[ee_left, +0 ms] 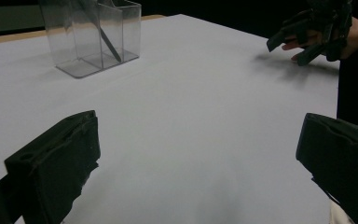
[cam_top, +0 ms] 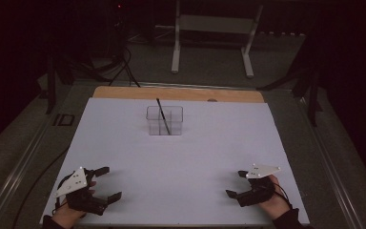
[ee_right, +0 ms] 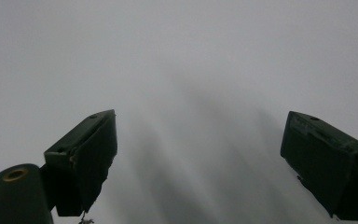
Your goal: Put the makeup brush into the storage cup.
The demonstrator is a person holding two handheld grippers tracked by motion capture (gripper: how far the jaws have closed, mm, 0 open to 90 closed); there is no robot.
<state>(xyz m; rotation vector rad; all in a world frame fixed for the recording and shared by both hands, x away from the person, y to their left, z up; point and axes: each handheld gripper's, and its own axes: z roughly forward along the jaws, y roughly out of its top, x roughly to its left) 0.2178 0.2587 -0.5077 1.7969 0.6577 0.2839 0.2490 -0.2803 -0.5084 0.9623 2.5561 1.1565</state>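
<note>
1. Across the whole work surface lies a white sheet (cam_top: 171, 162), with a strip of the wooden table (cam_top: 176, 93) showing along its far edge.
2. Well ahead of both pairs of fingers, near the far edge of the sheet, stands a clear divided container (cam_top: 165, 120) — it is upright, roughly midway between the two sides.
3. At the near left corner the left gripper (cam_top: 108, 182) is held low over the sheet, the hand wrapped around its body from behind and the grey plate tilted up; its jaws stand wide apart with nothing between them, pointing right and slightly forward.
4. At the near right the right gripper (cam_top: 237, 183) is held the same way, jaws likewise spread and empty, pointing left toward the other gripper; its own view looks down on bare sheet.
5. Inside the container a thin black pen (cam_top: 163, 116) leans — its top end sticks out above the rim, tilted away to the far left, well apart from either gripper's fingers.
</note>
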